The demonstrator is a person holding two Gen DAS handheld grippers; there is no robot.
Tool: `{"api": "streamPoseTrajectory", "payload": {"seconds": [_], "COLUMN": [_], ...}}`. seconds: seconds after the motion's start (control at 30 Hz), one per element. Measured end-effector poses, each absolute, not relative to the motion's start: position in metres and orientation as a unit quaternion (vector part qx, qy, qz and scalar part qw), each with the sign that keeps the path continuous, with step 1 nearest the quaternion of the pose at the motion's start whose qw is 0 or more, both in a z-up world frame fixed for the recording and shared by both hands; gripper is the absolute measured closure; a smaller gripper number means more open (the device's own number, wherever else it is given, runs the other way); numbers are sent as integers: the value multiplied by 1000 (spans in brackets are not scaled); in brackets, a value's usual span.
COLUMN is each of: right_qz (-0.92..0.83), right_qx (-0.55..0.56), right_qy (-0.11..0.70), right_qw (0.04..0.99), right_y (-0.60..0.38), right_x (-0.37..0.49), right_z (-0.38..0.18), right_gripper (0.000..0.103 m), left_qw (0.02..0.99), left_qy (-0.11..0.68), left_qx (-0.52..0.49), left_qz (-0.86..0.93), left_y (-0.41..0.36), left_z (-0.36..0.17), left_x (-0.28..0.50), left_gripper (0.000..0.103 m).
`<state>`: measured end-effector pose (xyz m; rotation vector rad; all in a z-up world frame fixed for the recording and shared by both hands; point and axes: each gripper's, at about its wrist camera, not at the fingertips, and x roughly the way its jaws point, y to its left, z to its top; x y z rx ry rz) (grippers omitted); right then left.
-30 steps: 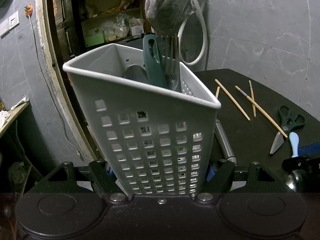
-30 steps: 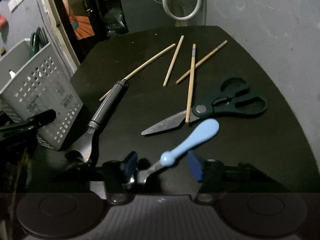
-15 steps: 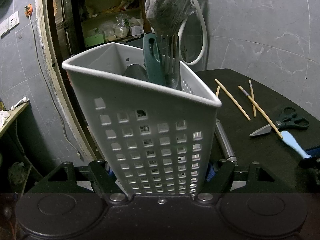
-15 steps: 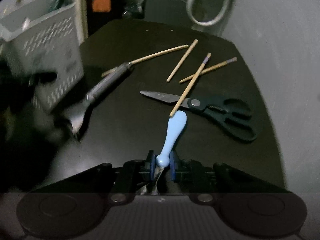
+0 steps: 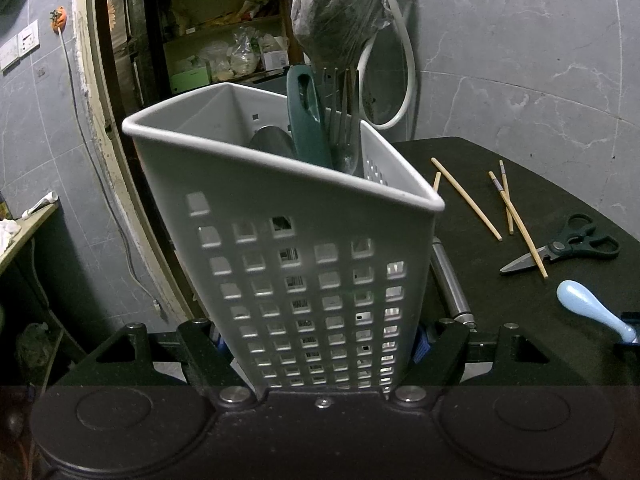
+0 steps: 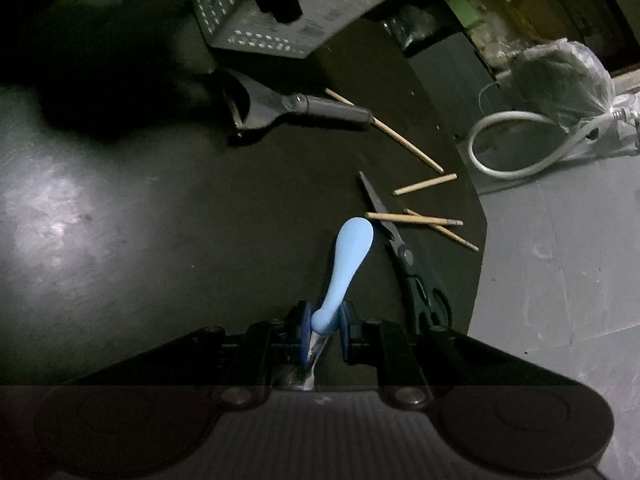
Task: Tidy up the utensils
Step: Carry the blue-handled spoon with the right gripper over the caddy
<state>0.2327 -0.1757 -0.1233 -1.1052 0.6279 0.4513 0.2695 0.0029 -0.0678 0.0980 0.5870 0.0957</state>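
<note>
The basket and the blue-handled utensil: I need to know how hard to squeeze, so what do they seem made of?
The basket looks like moulded matte grey plastic, with square punched holes and a rolled rim. The blue-handled utensil seems to have a smooth, slightly glossy plastic or silicone handle on a shiny metal shank, clamped in the right gripper.

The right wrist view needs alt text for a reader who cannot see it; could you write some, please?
The right gripper is shut on the neck of a blue-handled utensil above a dark table. Beyond it lie scissors, scattered chopsticks and a metal-handled peeler. The grey perforated basket is at the top.
</note>
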Motion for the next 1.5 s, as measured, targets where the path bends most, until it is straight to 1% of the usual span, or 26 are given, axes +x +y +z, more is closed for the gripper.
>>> {"api": "streamPoseTrajectory", "payload": {"seconds": [0.03,0.13,0.27,0.47,0.57,0.63,0.8,1.0,1.2,1.5], "right_qz": [215,240,265,262,264,268,283,315,325,396], "right_qx": [-483,-319,-105,168,246,262,250,250,216,205], "right_qy": [304,383,457,496,493,485,458,390,316,198], "right_qw": [792,833,843,810,791,790,805,828,865,873], "right_y": [-179,-202,-243,-304,-322,-325,-323,-329,-321,-289], "right_x": [238,268,305,329,331,333,325,314,312,325], "right_z": [-118,-96,-85,-97,-106,-110,-106,-83,-41,32], "right_gripper": [87,86,86,86,86,86,86,86,86,86], "left_qw": [955,955,954,954,953,953,952,952,952,952], "left_qy": [289,289,291,293,294,296,298,298,298,298], "left_qx": [49,49,49,51,51,52,53,53,53,53], "left_qz": [47,48,48,48,49,49,50,50,50,50], "left_y": [3,3,3,4,5,4,4,4,3,3], "left_z": [-68,-68,-70,-72,-73,-73,-74,-74,-74,-74], "left_x": [270,269,270,271,273,274,277,277,277,278], "left_gripper": [25,25,25,25,25,25,25,25,25,25]}}
